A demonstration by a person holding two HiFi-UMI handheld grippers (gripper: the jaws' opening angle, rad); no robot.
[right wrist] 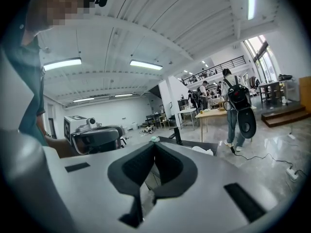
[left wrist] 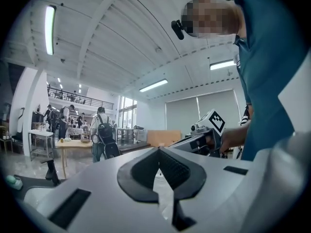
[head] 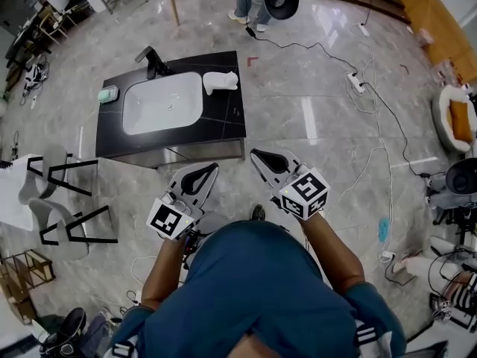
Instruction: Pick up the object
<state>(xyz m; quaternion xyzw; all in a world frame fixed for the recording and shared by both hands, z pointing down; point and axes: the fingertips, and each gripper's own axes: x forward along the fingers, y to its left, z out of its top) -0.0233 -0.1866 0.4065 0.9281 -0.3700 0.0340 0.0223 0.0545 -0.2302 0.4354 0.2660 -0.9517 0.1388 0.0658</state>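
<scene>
Your left gripper [head: 213, 167] and right gripper [head: 254, 154] are both closed, with nothing between the jaws. Ahead, the white object [head: 220, 81] lies on the black counter [head: 223, 118], just right of the sink [head: 162, 103]. It appears light and soft, so grip it across its middle.

Two grippers [head: 212, 170] [head: 256, 156], one sink [head: 162, 104] — one faucet [head: 153, 60]

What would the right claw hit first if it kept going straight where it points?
Most likely the black counter with the white sink basin: its near corner lies ahead of the shut right claw. Depth is uncertain.
</scene>
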